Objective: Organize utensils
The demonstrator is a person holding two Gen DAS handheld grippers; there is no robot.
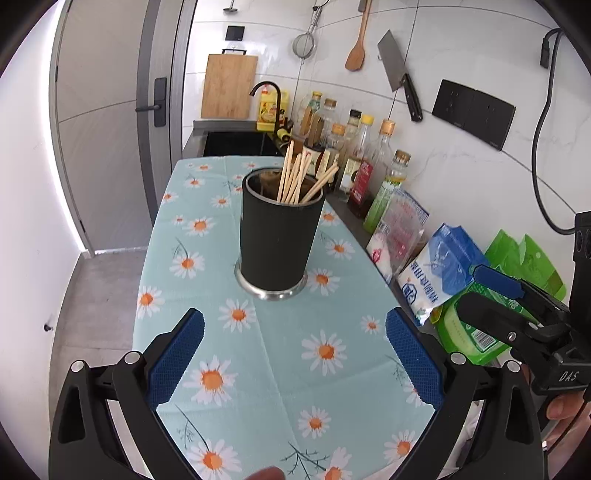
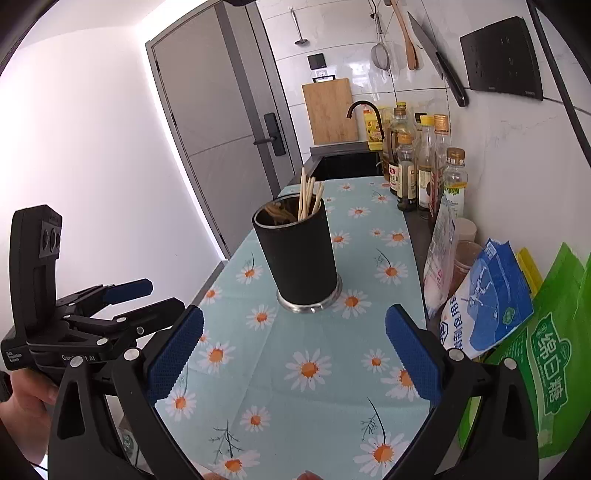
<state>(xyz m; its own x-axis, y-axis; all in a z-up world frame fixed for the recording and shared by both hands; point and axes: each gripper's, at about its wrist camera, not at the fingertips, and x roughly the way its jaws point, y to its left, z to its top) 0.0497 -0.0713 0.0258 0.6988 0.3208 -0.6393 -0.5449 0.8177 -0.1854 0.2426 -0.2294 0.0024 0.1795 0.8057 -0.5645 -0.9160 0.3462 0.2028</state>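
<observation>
Wooden chopsticks (image 1: 295, 175) stand in a black cylindrical steel-rimmed holder (image 1: 277, 236) at frame centre on the daisy-print tablecloth (image 1: 229, 258), both left gripper (image 1: 294, 363) and right gripper (image 2: 294, 363) spread, empty.

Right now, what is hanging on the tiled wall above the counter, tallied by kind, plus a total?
Cleaver: 1
Wooden spatula: 1
Mesh strainer: 1
Ladle: 1
Total: 4 hanging utensils. The cutting board is not counted; it leans against the wall behind the sink.
</observation>
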